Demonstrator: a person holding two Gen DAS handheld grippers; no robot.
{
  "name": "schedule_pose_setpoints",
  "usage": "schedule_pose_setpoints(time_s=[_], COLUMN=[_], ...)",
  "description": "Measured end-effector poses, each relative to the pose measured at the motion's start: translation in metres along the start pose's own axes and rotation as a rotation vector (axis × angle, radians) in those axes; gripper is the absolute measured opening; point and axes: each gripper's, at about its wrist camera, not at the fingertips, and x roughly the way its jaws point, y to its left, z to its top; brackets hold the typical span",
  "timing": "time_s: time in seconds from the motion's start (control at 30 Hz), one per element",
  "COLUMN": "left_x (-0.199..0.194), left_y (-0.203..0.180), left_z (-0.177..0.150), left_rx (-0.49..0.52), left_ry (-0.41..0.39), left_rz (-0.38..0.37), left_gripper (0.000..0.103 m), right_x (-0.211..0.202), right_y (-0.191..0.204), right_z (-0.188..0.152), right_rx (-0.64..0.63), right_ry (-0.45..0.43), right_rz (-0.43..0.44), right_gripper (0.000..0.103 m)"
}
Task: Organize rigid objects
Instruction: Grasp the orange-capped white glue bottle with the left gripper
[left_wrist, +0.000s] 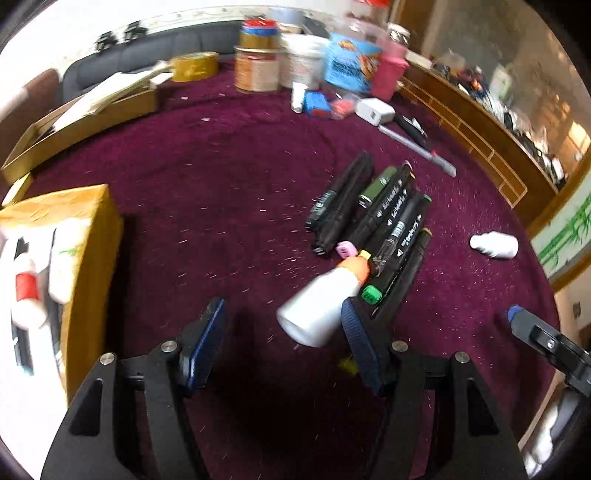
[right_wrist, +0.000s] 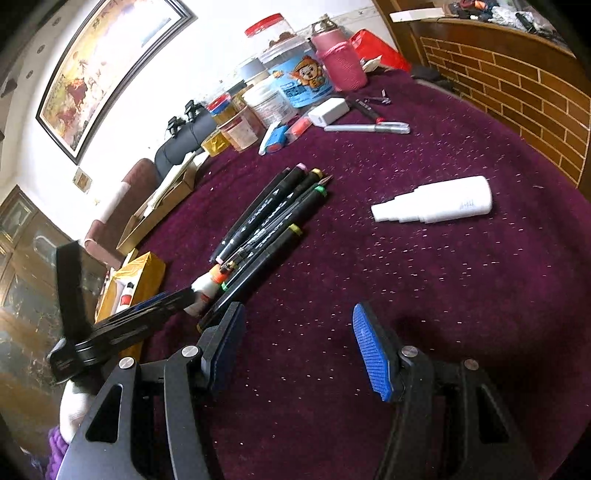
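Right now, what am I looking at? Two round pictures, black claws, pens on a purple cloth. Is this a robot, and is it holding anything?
No robot: a person holds a two-finger gripper in each hand, each with a camera looking along its fingers. One picture is from the left gripper, the other from the right gripper. Both are open and hold nothing. On the purple cloth lie black markers, a glue bottle and a white bottle. A yellow box stands at the left.
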Motion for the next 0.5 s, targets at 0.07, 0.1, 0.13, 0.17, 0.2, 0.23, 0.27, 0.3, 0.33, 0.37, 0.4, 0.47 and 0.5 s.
schedule_pose_setpoints(time_s=[0.07,0.1,0.13,0.17,0.2,0.23,0.27,0.3,0.33,0.37,0.4,0.47,0.5], left_x=[0.009,0.013,0.014,0.015,0.015,0.013,0.012,0.009,0.008,0.006,0.002,-0.005,-0.009], left_y=[-0.007,-0.011,-0.015,-0.018,-0.019,-0.018,-0.017,-0.015,-0.014,-0.013,-0.011,-0.012,-0.012], left_z=[0.0,0.0,0.0,-0.001,-0.001,-0.001,0.0,-0.001,-0.001,-0.002,-0.004,-0.008,-0.011], left_rx=[0.04,0.056,0.077,0.096,0.103,0.099,0.094,0.088,0.08,0.073,0.069,0.069,0.069], left_ry=[0.013,0.016,0.005,-0.001,-0.007,-0.011,-0.011,-0.006,-0.003,-0.001,0.0,-0.001,0.003], left_rz=[-0.008,0.001,0.022,0.031,0.031,0.019,0.004,-0.022,-0.041,-0.053,-0.063,-0.076,-0.087], left_gripper=[0.063,0.062,0.062,0.062,0.06,0.05,0.042,0.039,0.034,0.03,0.028,0.024,0.024], right_x=[0.003,0.005,0.007,0.009,0.01,0.012,0.015,0.017,0.019,0.021,0.024,0.028,0.03], right_y=[0.002,0.002,0.003,0.004,0.004,0.005,0.005,0.006,0.007,0.008,0.009,0.01,0.01], right_z=[0.0,0.0,0.001,0.001,0.001,0.002,0.003,0.004,0.005,0.005,0.006,0.006,0.006], right_rx=[-0.006,-0.007,-0.007,-0.008,-0.008,-0.007,-0.005,-0.004,-0.004,-0.005,-0.007,-0.002,0.003], right_ry=[0.003,0.005,0.009,0.013,0.015,0.017,0.022,0.028,0.035,0.04,0.046,0.056,0.06], right_rz=[0.001,0.005,0.009,0.011,0.01,0.01,0.011,0.013,0.015,0.015,0.015,0.016,0.018], right_gripper=[0.055,0.055,0.055,0.055,0.055,0.055,0.055,0.055,0.055,0.055,0.055,0.055,0.055])
